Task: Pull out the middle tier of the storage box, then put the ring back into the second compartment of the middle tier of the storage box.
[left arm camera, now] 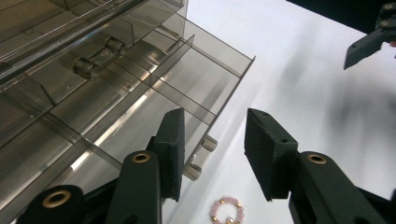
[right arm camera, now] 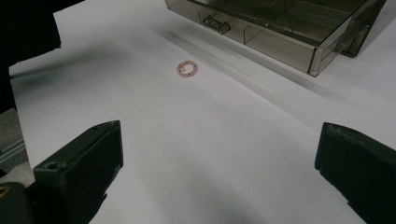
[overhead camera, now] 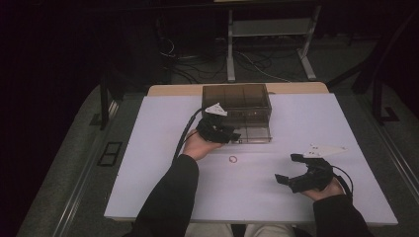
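Boxes: one smoky clear organiser box (overhead camera: pixel 237 98), upper centre of the white tabletop (overhead camera: pixel 148 163), its one drawer (overhead camera: pixel 254 133) pulled out.
Bracelets: one pink bead bracelet (overhead camera: pixel 232 159), frame centre, below the drawer.
Left gripper (overhead camera: pixel 228 137): at the drawer front, part open, holding nothing.
Right gripper (overhead camera: pixel 288 169): lower right, wide open, holding nothing.

One box, one drawer, one bracelet, one desk.
I count a single smoky plastic box (overhead camera: pixel 236 97) with one drawer (overhead camera: pixel 254 132) pulled out, one pink bead bracelet (overhead camera: pixel 232 159) lying loose, and my own two grippers, all on one white desk (overhead camera: pixel 158 163).
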Demonstrator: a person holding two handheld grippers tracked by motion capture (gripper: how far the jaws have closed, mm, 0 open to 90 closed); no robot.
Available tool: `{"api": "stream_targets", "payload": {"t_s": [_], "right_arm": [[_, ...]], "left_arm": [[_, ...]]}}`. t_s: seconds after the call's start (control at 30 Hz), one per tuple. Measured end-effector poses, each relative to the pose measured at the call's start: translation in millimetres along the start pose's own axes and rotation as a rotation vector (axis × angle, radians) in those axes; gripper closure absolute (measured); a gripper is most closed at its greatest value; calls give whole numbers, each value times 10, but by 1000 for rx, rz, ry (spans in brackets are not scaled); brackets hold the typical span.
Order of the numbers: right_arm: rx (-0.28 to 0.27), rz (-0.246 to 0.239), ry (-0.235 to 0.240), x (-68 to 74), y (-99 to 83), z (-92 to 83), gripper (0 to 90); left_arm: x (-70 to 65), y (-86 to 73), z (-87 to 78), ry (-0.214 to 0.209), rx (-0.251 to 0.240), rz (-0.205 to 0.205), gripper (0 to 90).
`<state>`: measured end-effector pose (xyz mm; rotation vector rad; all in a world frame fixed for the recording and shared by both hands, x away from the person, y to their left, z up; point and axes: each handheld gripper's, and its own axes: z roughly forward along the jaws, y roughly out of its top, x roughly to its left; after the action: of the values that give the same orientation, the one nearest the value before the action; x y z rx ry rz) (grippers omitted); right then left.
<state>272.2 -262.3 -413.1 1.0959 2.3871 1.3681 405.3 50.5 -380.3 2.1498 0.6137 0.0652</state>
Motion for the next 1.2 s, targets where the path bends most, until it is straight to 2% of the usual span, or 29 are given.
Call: {"api": "stream_targets", "payload": {"t_s": [0.07,0.33,0.4,0.57,1.2], "right_arm": [[1,-2,0,4,1,2,4],[0,-2,-4,7,1,-2,4],[1,-3,-4,7,1,-2,4],[1,-2,-6,8,0,-4,4],[11,0,-7,17,-3,2,4]], "left_arm": [[-24,11,-27,3,5,10,556],[-146,26,-85,3,-1,5,515],[-173,14,-84,1,-17,4,508],[-227,-32,-97,0,-17,3,494],[-301,-182,-121,-16,-47,-14,475]]}}
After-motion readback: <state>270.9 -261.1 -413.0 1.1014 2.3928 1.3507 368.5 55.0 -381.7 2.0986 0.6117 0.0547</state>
